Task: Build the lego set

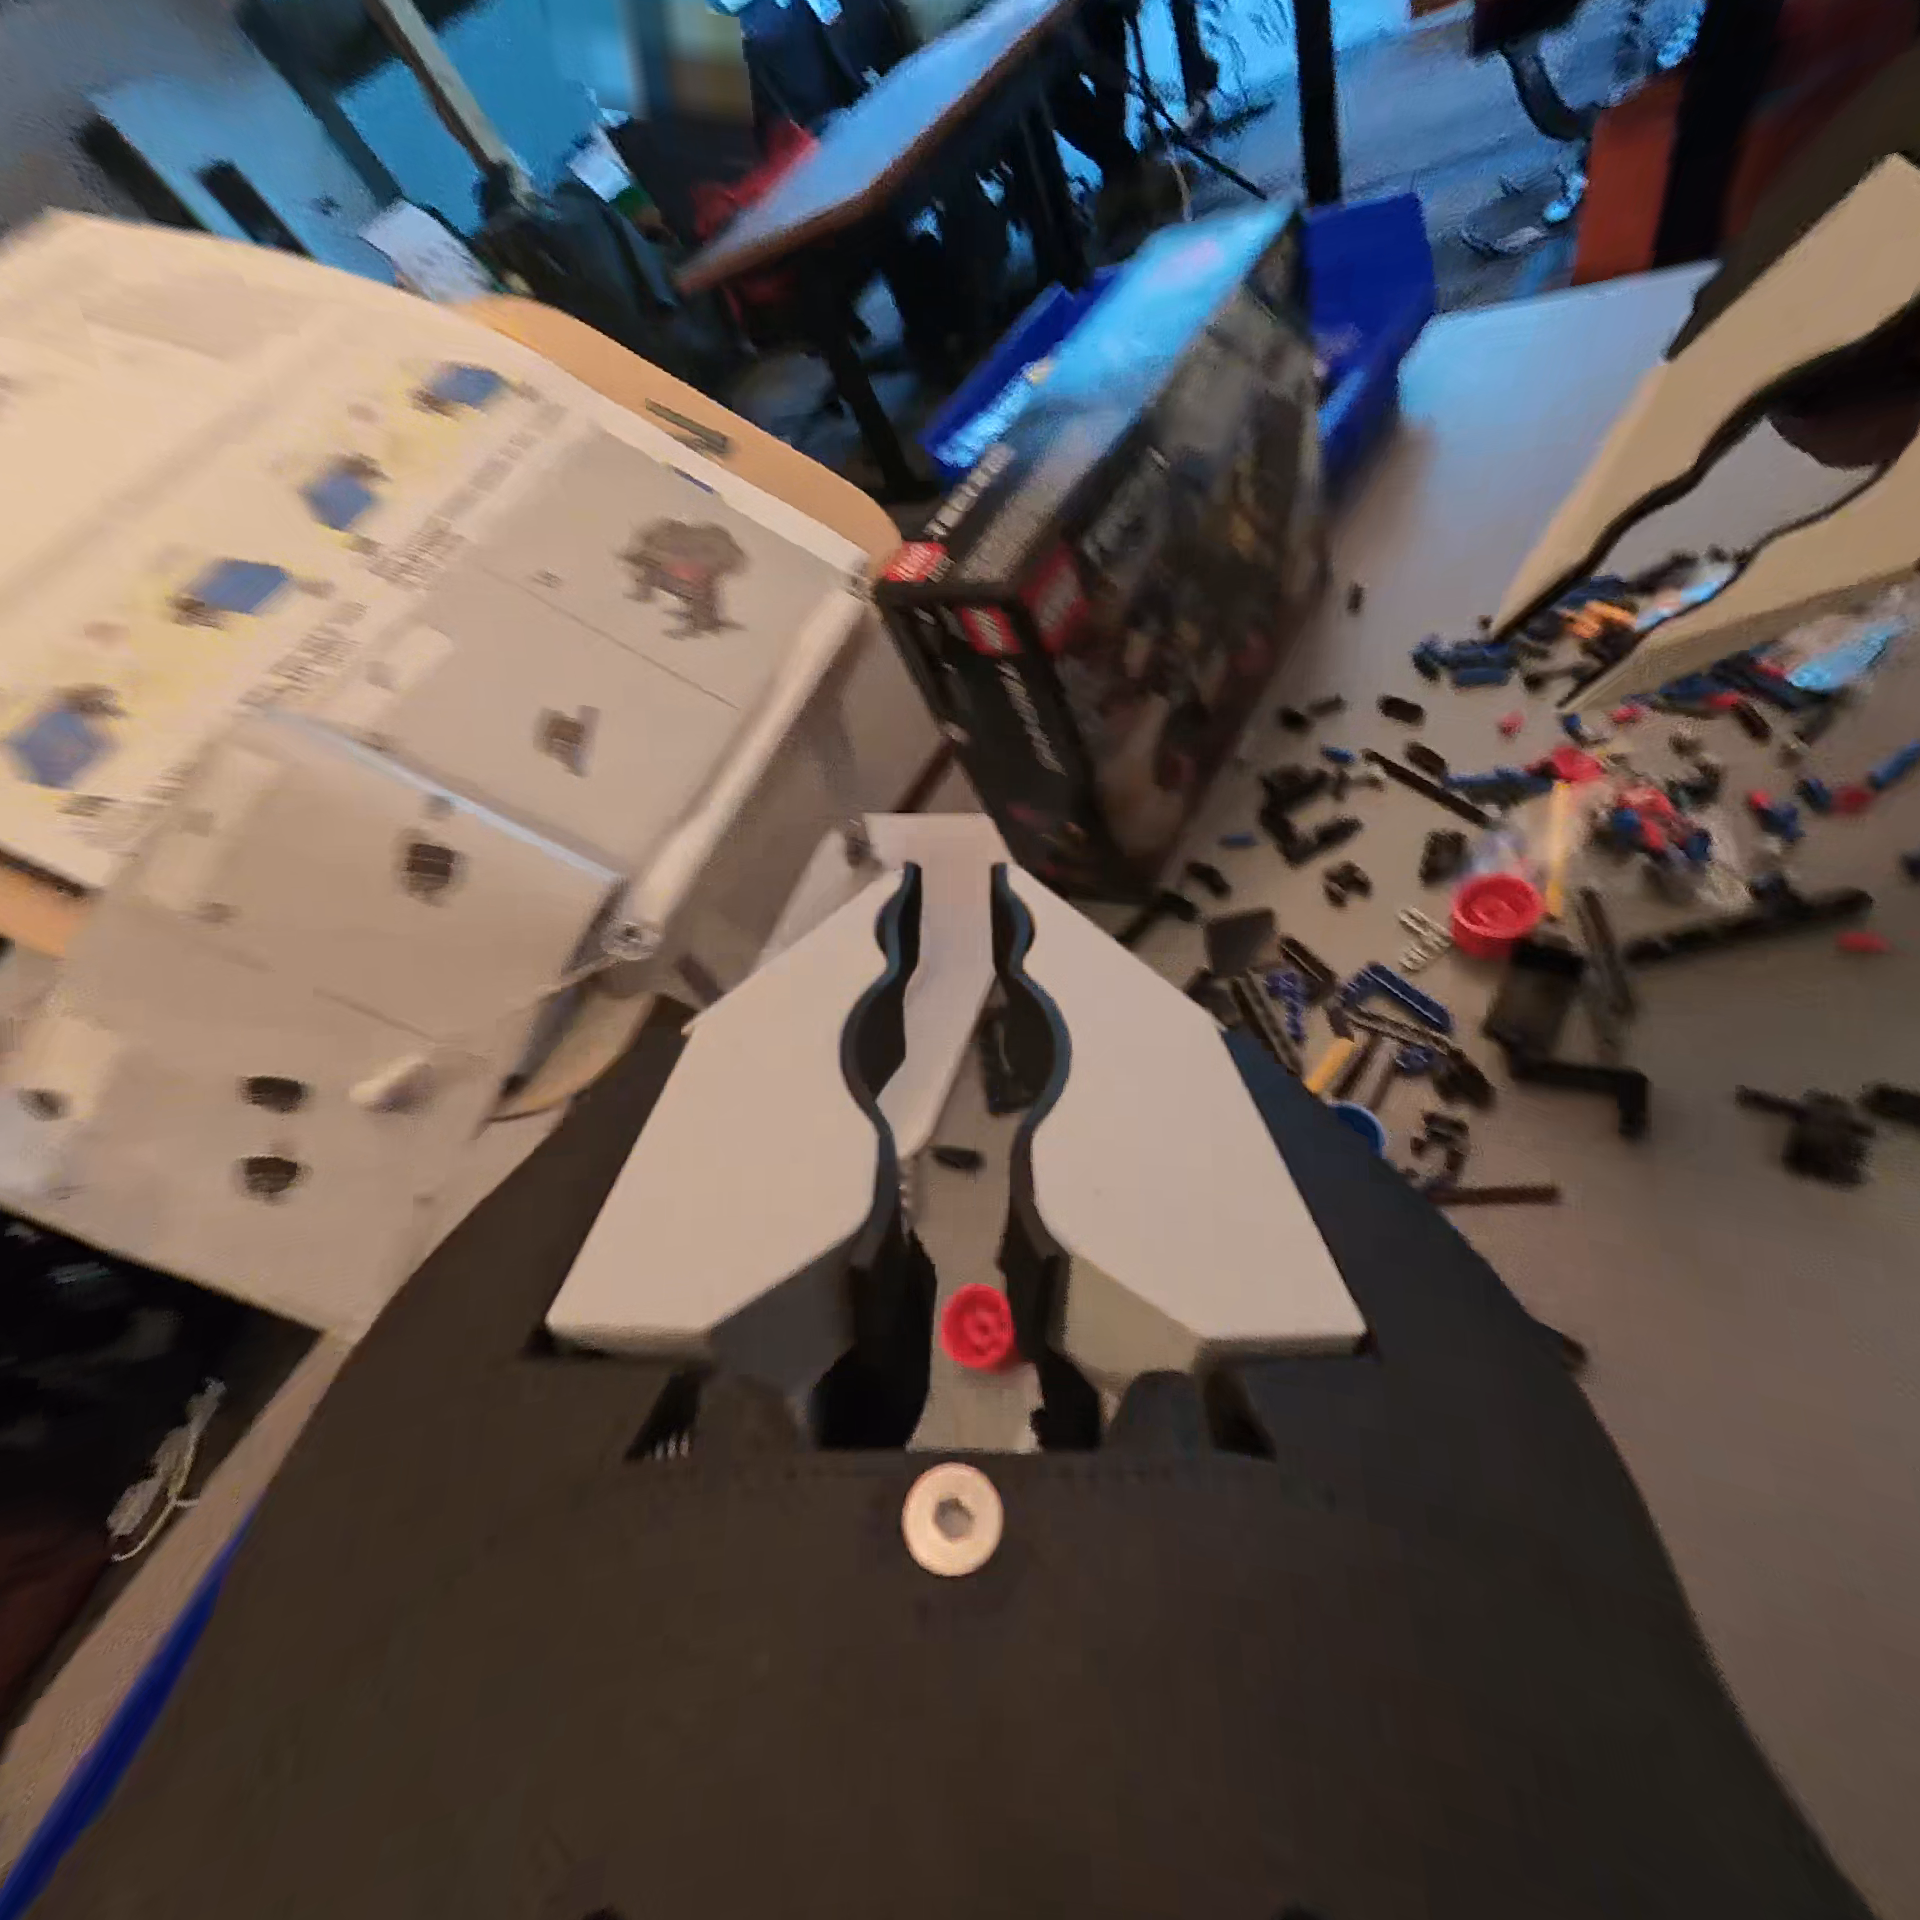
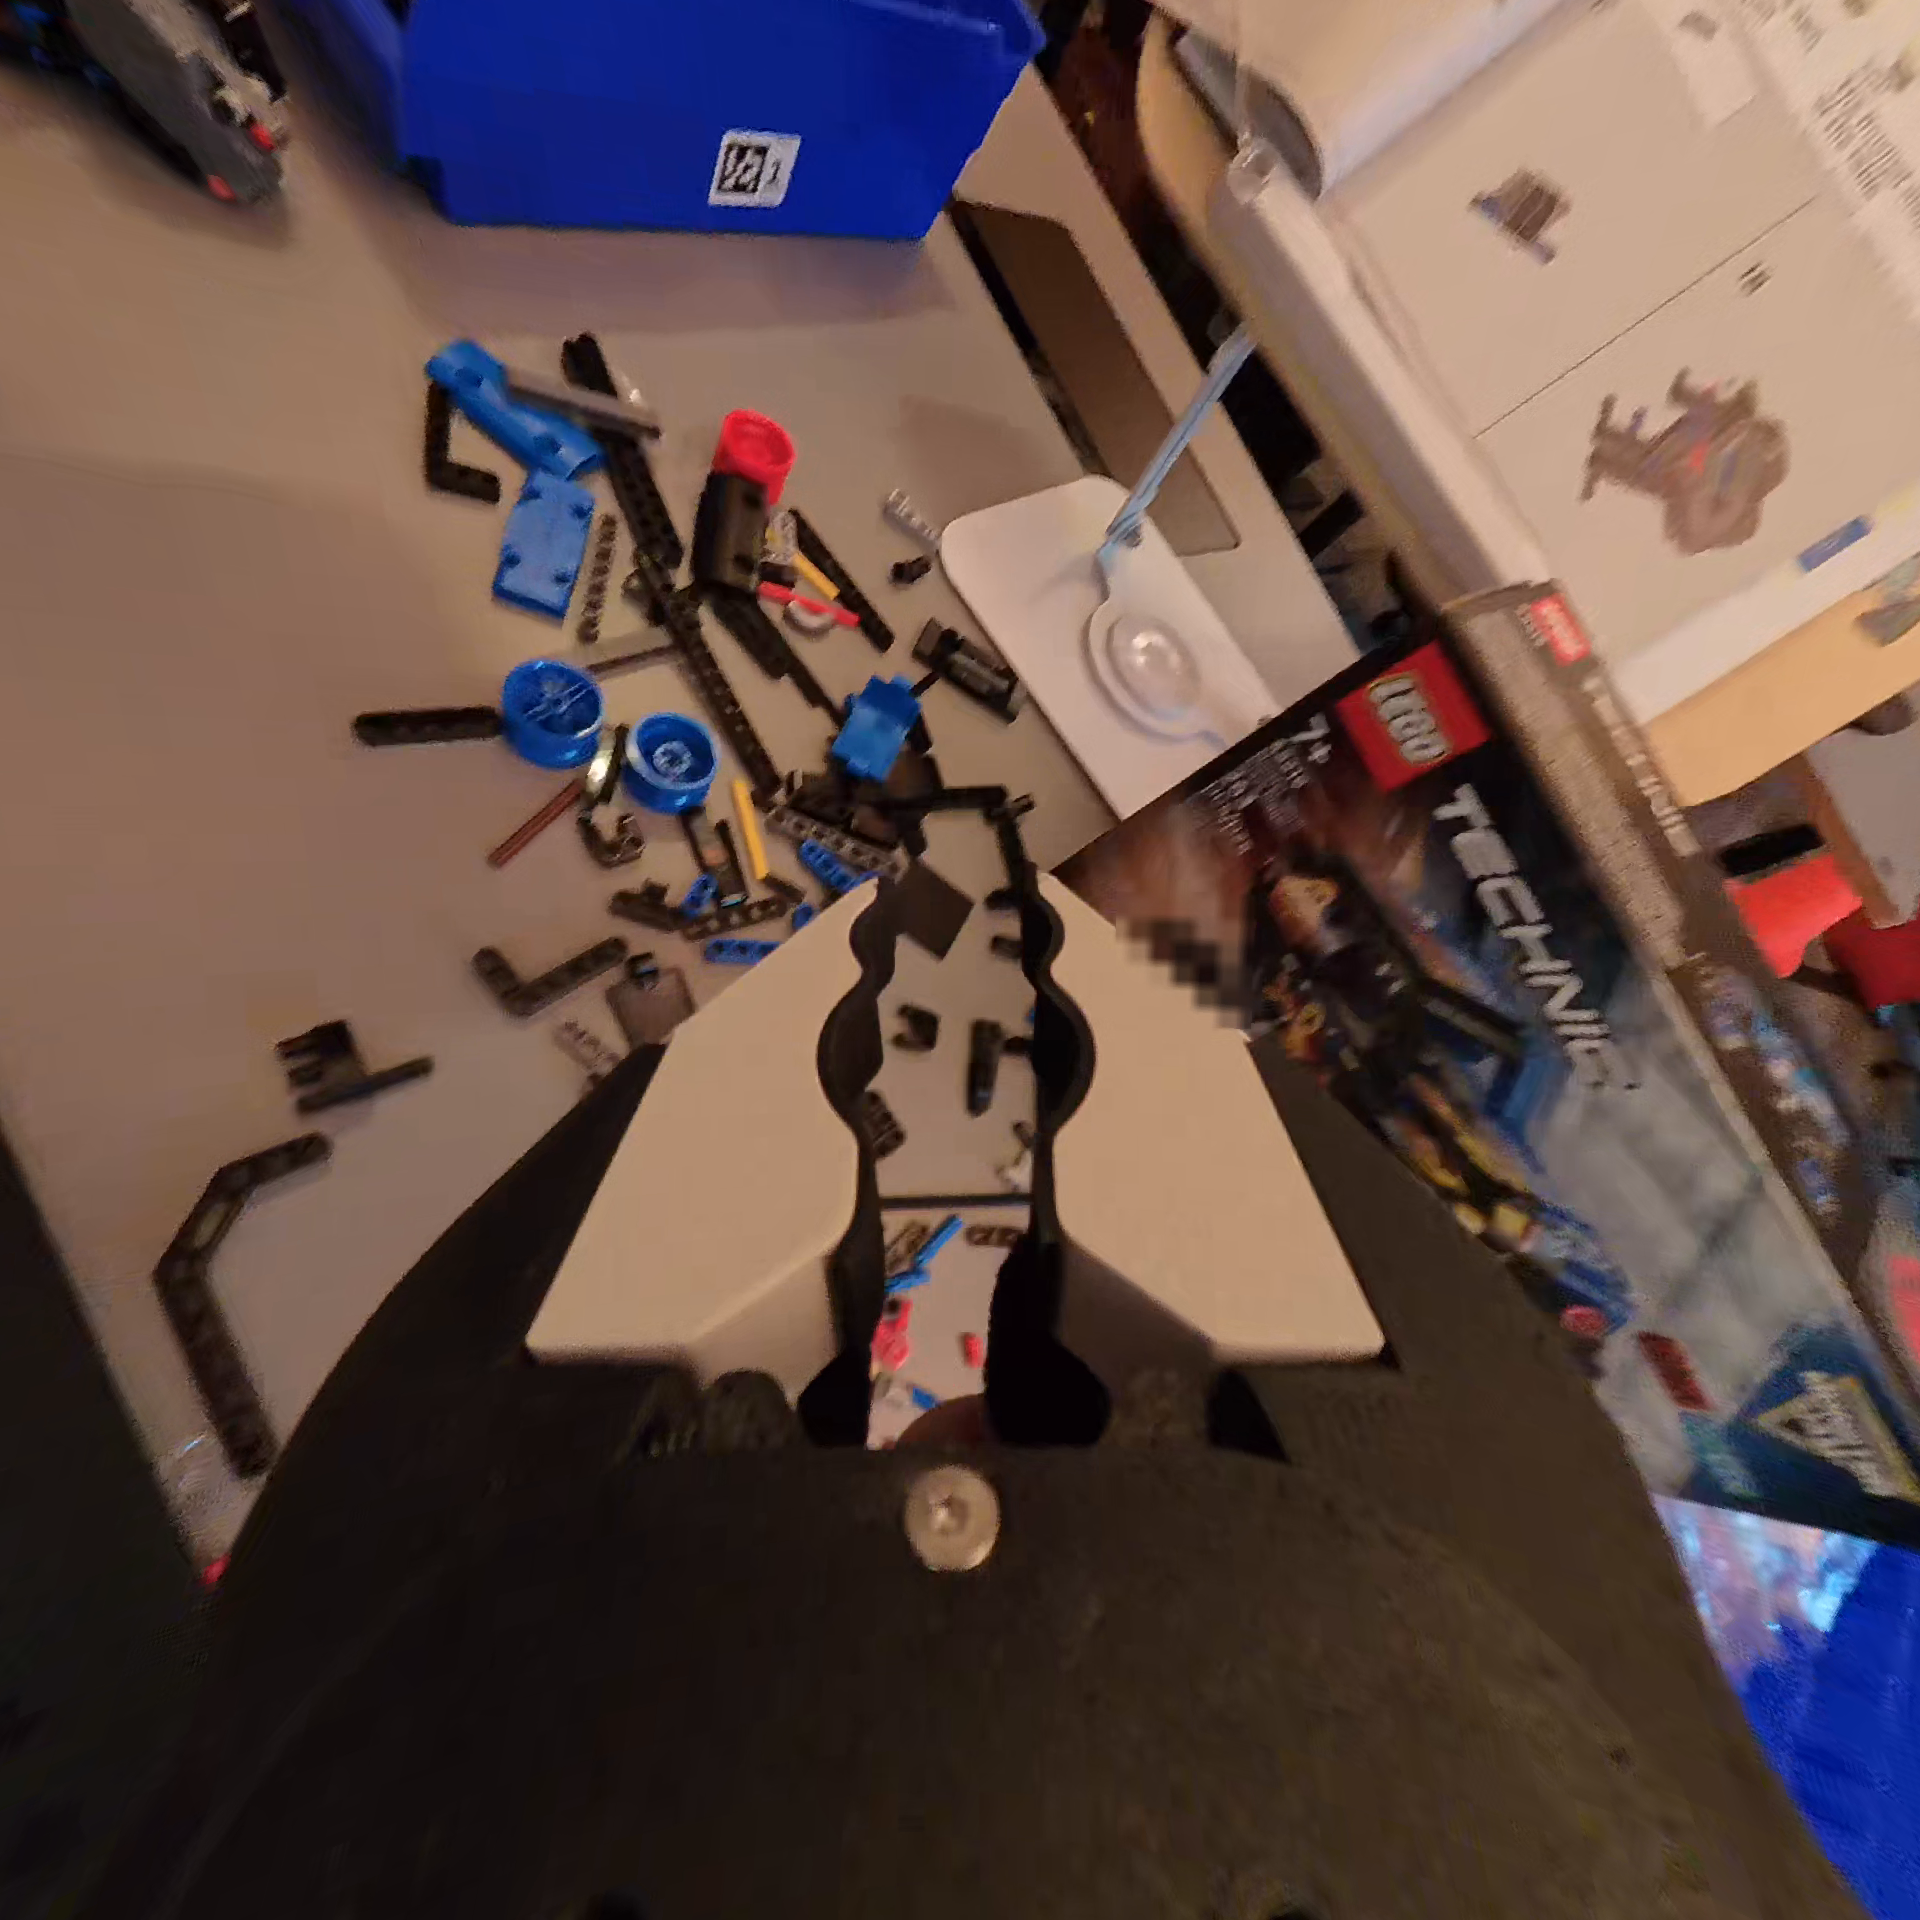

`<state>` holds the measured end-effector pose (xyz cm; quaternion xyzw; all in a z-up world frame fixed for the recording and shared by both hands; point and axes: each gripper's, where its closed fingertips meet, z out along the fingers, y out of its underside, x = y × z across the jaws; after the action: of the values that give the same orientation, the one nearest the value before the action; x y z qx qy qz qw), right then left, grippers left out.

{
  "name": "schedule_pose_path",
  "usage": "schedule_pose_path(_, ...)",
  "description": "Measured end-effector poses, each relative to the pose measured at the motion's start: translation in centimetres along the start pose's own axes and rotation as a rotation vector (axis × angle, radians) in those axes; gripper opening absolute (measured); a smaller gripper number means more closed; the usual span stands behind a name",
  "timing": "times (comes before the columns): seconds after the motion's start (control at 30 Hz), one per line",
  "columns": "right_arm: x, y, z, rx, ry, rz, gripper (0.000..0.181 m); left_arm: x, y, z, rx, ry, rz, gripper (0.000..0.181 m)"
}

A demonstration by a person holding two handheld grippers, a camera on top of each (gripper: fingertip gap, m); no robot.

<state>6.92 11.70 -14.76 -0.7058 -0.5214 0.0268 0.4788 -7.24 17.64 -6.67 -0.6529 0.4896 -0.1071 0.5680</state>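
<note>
Loose lego pieces [image 2: 717,644], mostly black and blue with some red and yellow, are scattered on the grey table [image 2: 187,540]. They also show at the right in the left wrist view [image 1: 1538,935]. My left gripper [image 1: 954,883] hovers above the table with its jaws slightly apart and empty; a small red round piece [image 1: 977,1328] lies on the table below its gap. My right gripper [image 2: 951,896] is open and empty above the pieces. It also shows in the left wrist view [image 1: 1538,665], over the pile. Two blue wheel rims [image 2: 551,712] and a red cylinder [image 2: 756,452] lie among the pieces.
The dark lego box [image 1: 1122,623] stands between the pieces and the open instruction booklet [image 1: 364,623], which rests on a white stand [image 2: 1091,623]. The box [image 2: 1455,987] is right of my right gripper. A blue bin [image 2: 707,104] stands at the table's far side. My hands' fingertips stand some 20 cm from each other. Between my left fingertips and the red cylinder [image 2: 756,452] there is roughly 25 cm. Seen from the left wrist view [image 1: 1000,1324] as well.
</note>
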Motion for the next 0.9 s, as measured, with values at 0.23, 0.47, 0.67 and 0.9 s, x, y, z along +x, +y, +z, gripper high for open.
schedule_pose_path(0.23, -6.5, 4.5, 0.3, -0.118, -0.158, -0.007, 0.017, 12.3, 6.0, 2.0, -0.131, 0.360, 0.001, 0.017)
schedule_pose_path(0.47, -6.7, 6.9, -0.6, -0.108, -0.141, 0.122, 0.018, 24.2, 10.5, 2.5, -0.222, 0.607, 0.130, 0.027)
schedule_pose_path(0.67, -5.9, 7.9, -0.4, -0.124, -0.091, 0.130, 0.019, 26.5, 11.4, 4.0, -0.236, 0.638, 0.245, 0.022)
schedule_pose_path(0.9, -4.0, 8.6, 0.6, -0.135, -0.060, 0.137, 0.019, 27.1, 11.7, 3.9, -0.210, 0.701, 0.246, 0.006)
